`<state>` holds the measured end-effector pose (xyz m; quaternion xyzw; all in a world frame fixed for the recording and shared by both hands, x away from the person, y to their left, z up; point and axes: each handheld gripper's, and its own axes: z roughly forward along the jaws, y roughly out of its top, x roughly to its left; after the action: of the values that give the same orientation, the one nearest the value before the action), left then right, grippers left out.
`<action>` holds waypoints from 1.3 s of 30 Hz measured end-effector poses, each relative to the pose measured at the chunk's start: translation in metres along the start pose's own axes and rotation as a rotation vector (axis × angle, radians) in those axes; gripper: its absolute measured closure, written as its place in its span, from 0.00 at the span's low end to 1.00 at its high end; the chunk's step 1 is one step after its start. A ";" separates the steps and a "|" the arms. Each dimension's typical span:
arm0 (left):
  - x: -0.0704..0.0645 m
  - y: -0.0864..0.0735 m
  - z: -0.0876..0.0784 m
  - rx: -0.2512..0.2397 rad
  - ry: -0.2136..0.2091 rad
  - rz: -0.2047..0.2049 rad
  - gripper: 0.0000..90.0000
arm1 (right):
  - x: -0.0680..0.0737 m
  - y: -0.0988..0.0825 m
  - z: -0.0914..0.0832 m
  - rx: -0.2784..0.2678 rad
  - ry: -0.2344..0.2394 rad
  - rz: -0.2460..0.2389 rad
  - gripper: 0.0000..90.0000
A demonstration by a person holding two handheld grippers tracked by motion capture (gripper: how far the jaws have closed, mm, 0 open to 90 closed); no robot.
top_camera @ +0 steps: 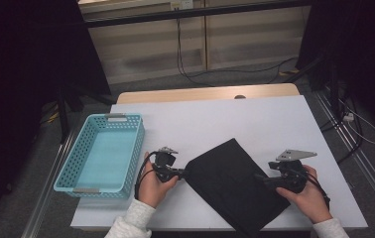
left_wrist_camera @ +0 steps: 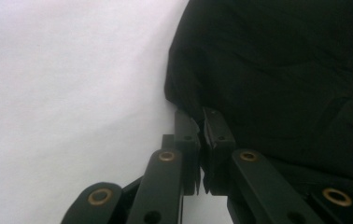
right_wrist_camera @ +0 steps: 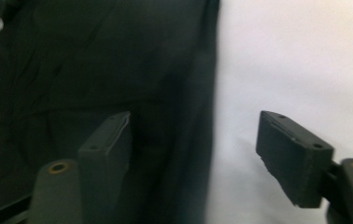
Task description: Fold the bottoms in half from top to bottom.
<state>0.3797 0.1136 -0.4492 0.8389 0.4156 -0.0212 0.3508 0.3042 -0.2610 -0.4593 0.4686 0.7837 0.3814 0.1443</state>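
Observation:
A black folded cloth [top_camera: 235, 186] lies slanted on the white table [top_camera: 215, 116], towards its near edge. My left gripper [top_camera: 181, 173] is at the cloth's left corner. In the left gripper view the jaws of that gripper [left_wrist_camera: 201, 122] are pressed together, with the edge of the cloth [left_wrist_camera: 282, 70] pinched between the pads. My right gripper [top_camera: 261, 179] is at the cloth's right side. In the right gripper view it [right_wrist_camera: 195, 126] stands open: one jaw is over the cloth [right_wrist_camera: 95, 56], the other over bare table, and the cloth's edge runs between them untouched.
A light blue perforated basket [top_camera: 137, 151] stands at the table's left edge, just left of my left hand, with nothing in it. Behind the cloth the white table is bare up to its wooden far rim [top_camera: 205, 93]. Cables lie on the floor beyond.

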 end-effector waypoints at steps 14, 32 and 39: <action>0.007 0.005 -0.003 -0.016 -0.002 -0.021 0.96 | 0.009 -0.004 0.002 0.036 0.071 0.050 0.87; 0.041 0.030 -0.006 -0.071 0.082 -0.106 0.96 | -0.001 0.031 0.034 -0.041 0.013 0.053 0.89; 0.043 0.031 -0.007 -0.057 0.085 -0.093 0.94 | 0.003 0.034 0.031 -0.053 -0.055 0.025 0.63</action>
<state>0.4283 0.1347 -0.4398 0.8085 0.4692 0.0102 0.3552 0.3423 -0.2349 -0.4546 0.4845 0.7633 0.3907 0.1733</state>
